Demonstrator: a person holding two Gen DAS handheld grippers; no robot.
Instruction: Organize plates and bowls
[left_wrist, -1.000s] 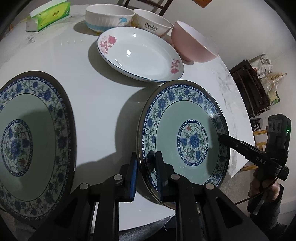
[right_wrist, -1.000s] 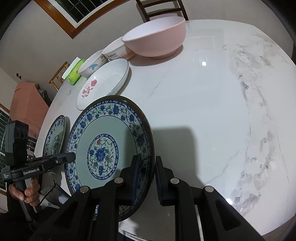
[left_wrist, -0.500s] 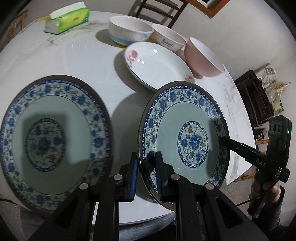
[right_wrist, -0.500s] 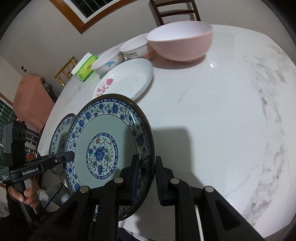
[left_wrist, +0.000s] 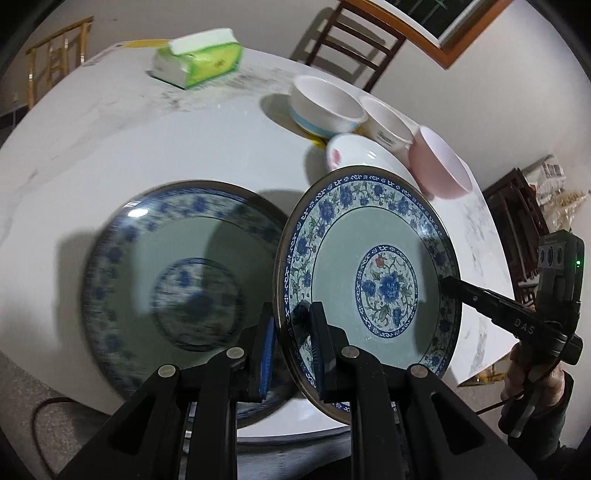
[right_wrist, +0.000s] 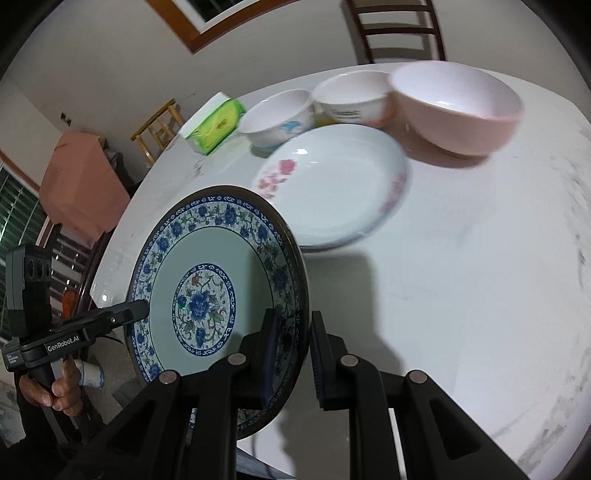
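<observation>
Both grippers hold one blue-patterned plate (left_wrist: 373, 284) in the air above the table's near edge. My left gripper (left_wrist: 291, 343) is shut on its near rim; my right gripper (right_wrist: 290, 354) is shut on the opposite rim, and the same plate (right_wrist: 207, 280) shows tilted in the right wrist view. A second matching plate (left_wrist: 173, 280) lies flat on the white table to the left, just beside the held one. Farther back lie a white flowered plate (right_wrist: 332, 192), a pink bowl (right_wrist: 461, 107) and two white bowls (left_wrist: 325, 105) (left_wrist: 388, 125).
A green tissue pack (left_wrist: 199, 59) lies at the far side of the white marble table (left_wrist: 129, 140). Wooden chairs (left_wrist: 351, 40) stand behind the table. A dark shelf (left_wrist: 517, 221) stands at the right, beyond the table's edge.
The held plate has moved left and up with both grippers. The flat matching plate now sits close beside it, and the bowls and white plate look farther away.
</observation>
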